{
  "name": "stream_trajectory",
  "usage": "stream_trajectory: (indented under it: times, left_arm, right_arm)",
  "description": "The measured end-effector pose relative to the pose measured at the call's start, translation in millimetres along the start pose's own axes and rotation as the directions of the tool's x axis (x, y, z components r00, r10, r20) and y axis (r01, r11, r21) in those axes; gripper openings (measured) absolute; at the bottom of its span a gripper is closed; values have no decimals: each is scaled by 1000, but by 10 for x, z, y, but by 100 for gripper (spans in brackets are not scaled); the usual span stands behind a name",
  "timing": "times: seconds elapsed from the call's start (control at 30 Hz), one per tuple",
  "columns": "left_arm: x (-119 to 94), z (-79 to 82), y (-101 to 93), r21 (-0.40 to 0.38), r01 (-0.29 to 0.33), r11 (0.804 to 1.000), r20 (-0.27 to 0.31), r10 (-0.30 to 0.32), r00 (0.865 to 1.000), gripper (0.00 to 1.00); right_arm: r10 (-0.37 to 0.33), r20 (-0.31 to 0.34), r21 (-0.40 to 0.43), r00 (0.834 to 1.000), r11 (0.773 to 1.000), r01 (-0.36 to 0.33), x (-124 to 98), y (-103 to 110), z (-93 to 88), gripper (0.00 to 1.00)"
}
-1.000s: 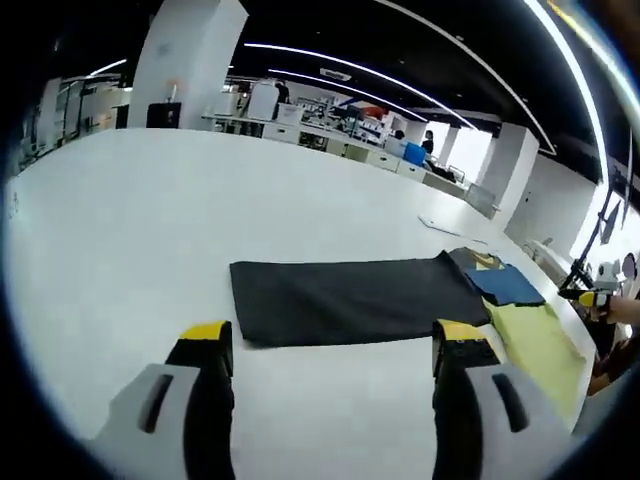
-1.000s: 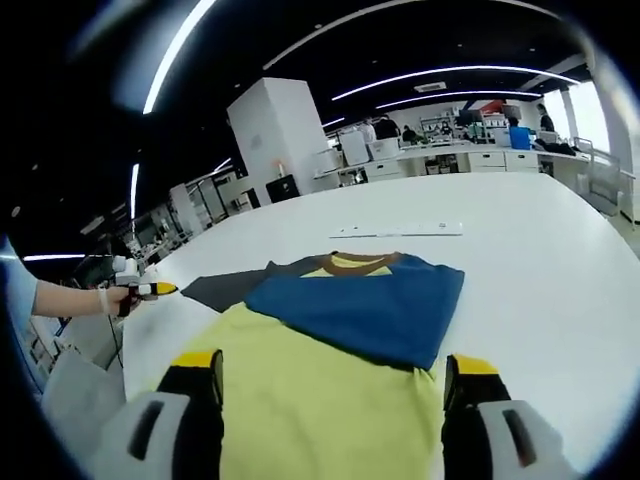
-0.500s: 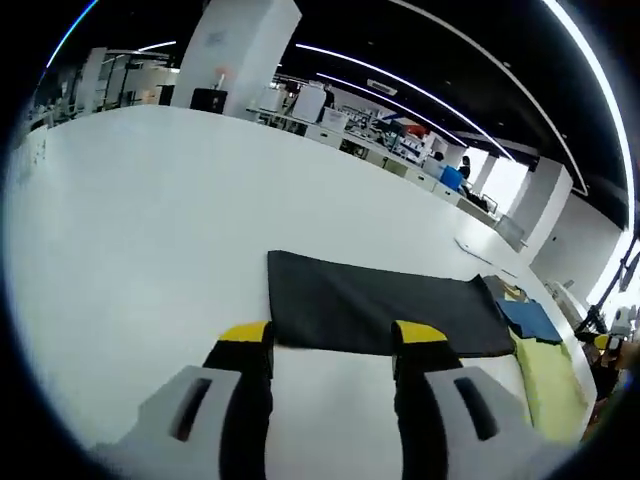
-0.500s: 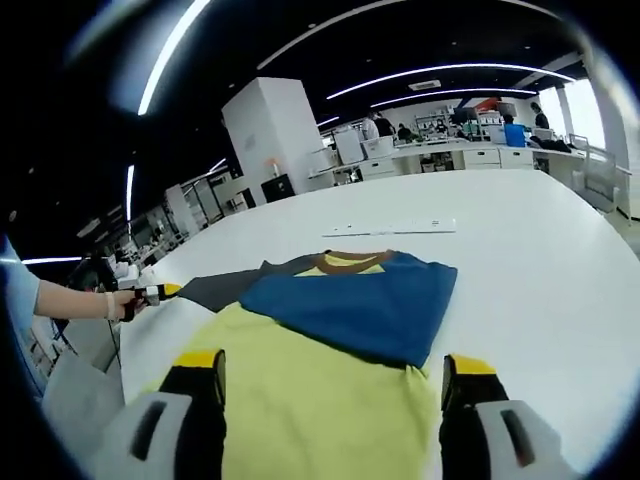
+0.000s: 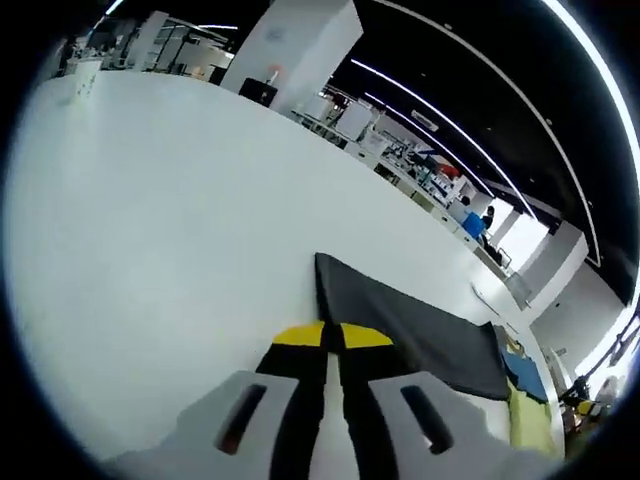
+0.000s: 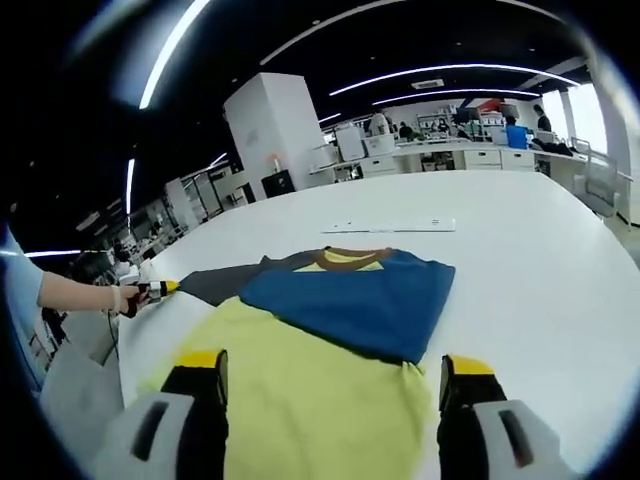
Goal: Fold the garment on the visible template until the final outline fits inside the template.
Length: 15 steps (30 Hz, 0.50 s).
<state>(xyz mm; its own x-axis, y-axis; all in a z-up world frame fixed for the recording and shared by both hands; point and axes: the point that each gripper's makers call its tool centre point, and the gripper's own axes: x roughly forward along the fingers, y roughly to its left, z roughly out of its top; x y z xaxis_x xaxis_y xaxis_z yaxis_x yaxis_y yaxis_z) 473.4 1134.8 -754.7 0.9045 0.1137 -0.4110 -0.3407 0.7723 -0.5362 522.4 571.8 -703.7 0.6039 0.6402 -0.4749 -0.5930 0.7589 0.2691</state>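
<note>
left gripper (image 5: 333,335): yellow-tipped fingers pressed together at near edge of dark grey cloth panel (image 5: 410,325); whether cloth is pinched, cannot tell. right gripper (image 6: 325,366): fingers spread, above yellow-green lower part of garment. yellow-green and blue folded garment (image 6: 335,330) lies flat on white surface (image 6: 540,260), dark grey panel alongside.

A broad white surface (image 6: 540,260) carries a yellow-and-blue shirt (image 6: 340,330); a dark cloth (image 5: 410,325) lies flat beside it.
</note>
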Motion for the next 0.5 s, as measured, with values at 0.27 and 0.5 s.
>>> stream_trajectory:
  times: [0.27,0.5]
  left_arm:
    - [97,122,70,-208,39,977,50,-30,998,0]
    - [45,413,-248,-231,231,945,146,-201,969,0]
  right_arm:
    - [-16,8,5,1000,1000,16,-42,-44,38,86]
    - [-11,18,13,1000,1000,10,-66,-7,43,85]
